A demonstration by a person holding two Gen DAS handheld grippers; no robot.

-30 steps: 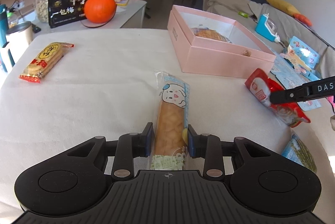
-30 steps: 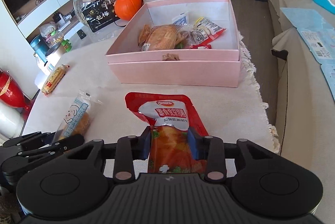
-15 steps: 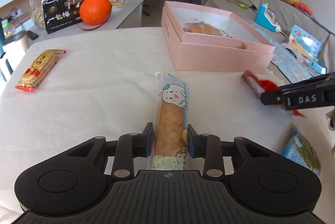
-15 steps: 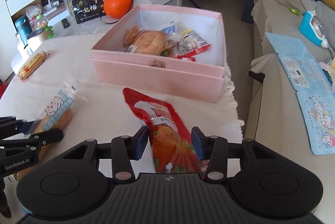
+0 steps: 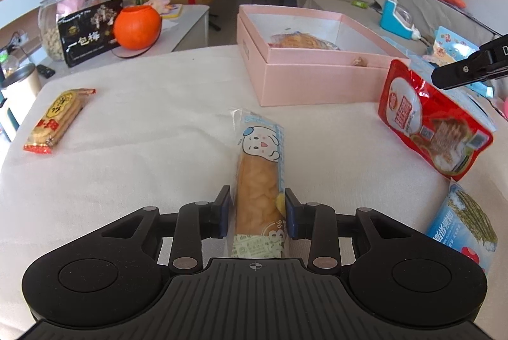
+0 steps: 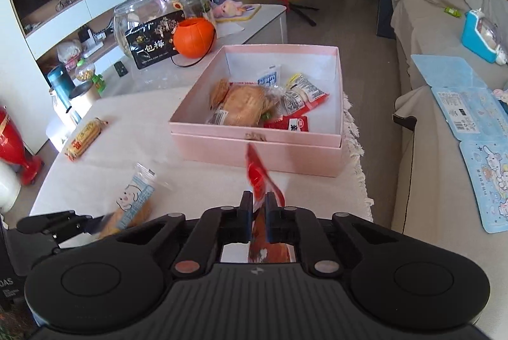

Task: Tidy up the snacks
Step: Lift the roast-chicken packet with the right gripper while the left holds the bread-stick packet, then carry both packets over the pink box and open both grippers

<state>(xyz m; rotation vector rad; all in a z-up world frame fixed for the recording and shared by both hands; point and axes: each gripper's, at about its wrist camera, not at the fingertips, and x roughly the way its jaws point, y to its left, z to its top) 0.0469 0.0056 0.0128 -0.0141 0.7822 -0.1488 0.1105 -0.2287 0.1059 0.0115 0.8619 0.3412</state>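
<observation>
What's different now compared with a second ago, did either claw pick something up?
Yes. The right claw closed on the red pouch and lifted it off the tablecloth; it now hangs edge-on toward the pink box. The left claw stays around the long bread packet, which still lies on the cloth. The yellow cracker pack hasn't moved.
</observation>
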